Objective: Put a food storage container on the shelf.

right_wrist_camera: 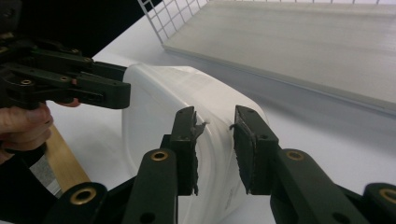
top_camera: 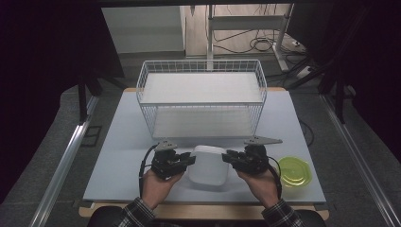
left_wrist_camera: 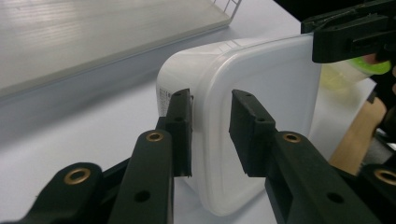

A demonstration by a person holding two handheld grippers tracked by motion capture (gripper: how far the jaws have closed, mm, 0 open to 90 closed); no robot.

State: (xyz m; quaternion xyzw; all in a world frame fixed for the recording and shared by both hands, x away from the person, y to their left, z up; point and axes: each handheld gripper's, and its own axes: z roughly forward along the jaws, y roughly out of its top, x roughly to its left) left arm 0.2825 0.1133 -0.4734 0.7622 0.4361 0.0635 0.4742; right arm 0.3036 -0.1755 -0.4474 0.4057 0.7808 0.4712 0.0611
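A white, rounded-corner plastic container sits on the table's near edge between my left gripper and right gripper. Both jaw pairs stand apart, straddling its opposite rims.

Left wall of white container hidden behind left tool; right wall behind right tool. Label print on container side too small to read. Green lid near table's right front corner partly covered by right hand. Wire basket cut off by top edge. Forearms cropped at bottom edge.
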